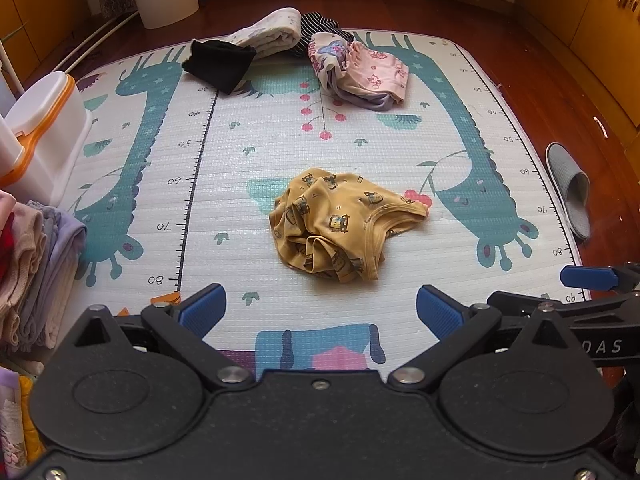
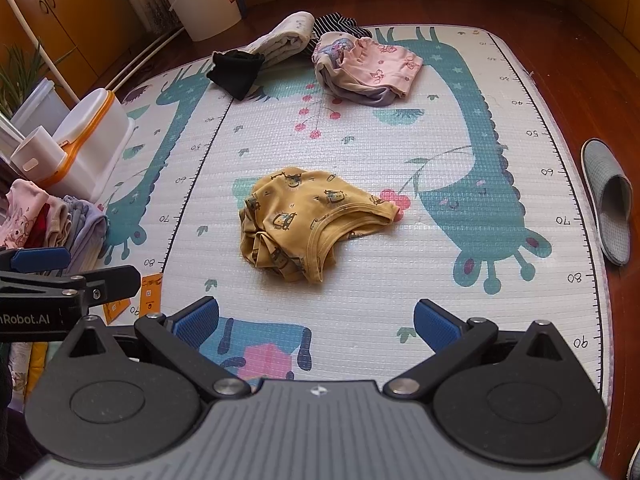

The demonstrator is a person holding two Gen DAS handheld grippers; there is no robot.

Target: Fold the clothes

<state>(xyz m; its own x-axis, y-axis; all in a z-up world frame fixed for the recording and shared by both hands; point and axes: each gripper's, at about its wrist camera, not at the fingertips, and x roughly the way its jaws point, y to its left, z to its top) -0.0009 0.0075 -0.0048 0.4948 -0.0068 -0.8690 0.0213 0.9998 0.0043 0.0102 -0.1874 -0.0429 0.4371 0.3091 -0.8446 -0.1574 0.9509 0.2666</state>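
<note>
Shirt crumpled mid-mat, both hand-held grippers empty n wide open

Yellow shirt [image 1: 336,226] sits bunched on the play mat [image 1: 240,152], dead ahead at 12 o'clock of the left hand-held gripper [image 1: 318,312], and abt 11 o'clock of the right hand-held gripper [image 2: 316,320]. Both have jaws spread wide w/ nothing in them, hovering short of the cloth, not touching. Long axis of the shirt runs roughly 7-to-2 o'clock, neckline edge toward 3. Imo left one's a touch nearer but it's close. Unfolded pile [image 1: 360,72] at far 12 o'clock, folded stack [image 1: 36,264] at 9. Right view shows the left gripper's side at 9 o'clock plus more of the slipper [image 2: 608,200]; left view shows the right gripper at 3 instead.
</note>
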